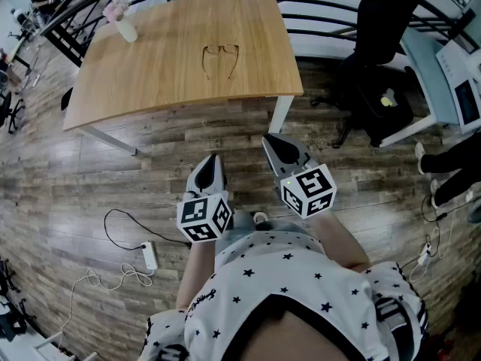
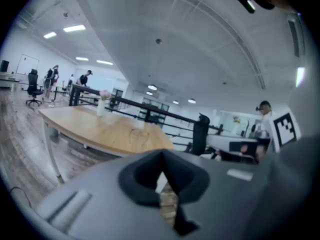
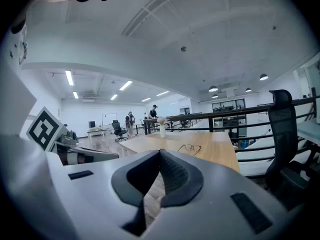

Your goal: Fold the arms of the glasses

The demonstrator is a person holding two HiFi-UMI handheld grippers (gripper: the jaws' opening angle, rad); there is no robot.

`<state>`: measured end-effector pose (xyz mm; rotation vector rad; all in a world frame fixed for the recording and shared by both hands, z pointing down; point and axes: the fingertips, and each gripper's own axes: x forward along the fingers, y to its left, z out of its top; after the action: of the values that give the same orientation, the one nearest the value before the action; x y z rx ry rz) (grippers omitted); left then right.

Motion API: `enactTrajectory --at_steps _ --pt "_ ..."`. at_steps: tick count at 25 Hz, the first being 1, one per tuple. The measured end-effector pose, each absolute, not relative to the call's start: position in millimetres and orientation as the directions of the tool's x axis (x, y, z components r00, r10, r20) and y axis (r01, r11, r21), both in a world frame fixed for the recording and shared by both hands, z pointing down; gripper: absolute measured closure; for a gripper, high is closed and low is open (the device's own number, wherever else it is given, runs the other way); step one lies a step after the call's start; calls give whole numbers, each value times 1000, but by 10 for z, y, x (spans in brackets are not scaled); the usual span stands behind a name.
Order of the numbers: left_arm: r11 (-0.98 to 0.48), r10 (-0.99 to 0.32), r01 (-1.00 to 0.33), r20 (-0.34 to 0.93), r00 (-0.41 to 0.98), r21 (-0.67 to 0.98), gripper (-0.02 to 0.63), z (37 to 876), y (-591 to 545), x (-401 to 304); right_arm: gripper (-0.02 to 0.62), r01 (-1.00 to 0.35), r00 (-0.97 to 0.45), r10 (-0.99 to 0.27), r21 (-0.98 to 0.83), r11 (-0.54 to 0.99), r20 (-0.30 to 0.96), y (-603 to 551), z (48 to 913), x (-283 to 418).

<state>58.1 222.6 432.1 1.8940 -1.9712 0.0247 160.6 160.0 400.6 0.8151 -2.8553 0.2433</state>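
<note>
Not started. Worktop (image 1: 150, 74) stands well ahead; left gripper (image 1: 216, 160) and right gripper (image 1: 270, 139) hang short of it, jaws closed, empty. Glasses (image 1: 220, 57) lie mid-worktop, arms unfolded; both folds left to do. Open office, plank floor (image 1: 90, 194), black office chair (image 1: 383, 21) right of worktop, flower vase (image 1: 124, 27) at its far-left corner.

Light wood table (image 1: 165, 59), dark-framed glasses (image 1: 220, 57), grey-brown plank floor (image 1: 90, 179), white star-patterned shirt (image 1: 285, 277), black chair (image 1: 379, 59).

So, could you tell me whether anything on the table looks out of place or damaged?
Nothing stands out: the glasses lie on the table with arms unfolded, and the vase stands upright near its corner.
</note>
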Motion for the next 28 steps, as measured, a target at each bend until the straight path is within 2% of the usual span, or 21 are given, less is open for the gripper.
enactTrajectory --at_steps 11,28 --pt "83 -961 -955 277 -1 283 600 4250 2339 756 580 -519 -848 -500 -86 850 175 1755 3919 1803" --pt "107 -957 -940 291 -8 325 600 4354 2282 745 577 -461 -877 -432 -116 880 210 1775 4091 1759"
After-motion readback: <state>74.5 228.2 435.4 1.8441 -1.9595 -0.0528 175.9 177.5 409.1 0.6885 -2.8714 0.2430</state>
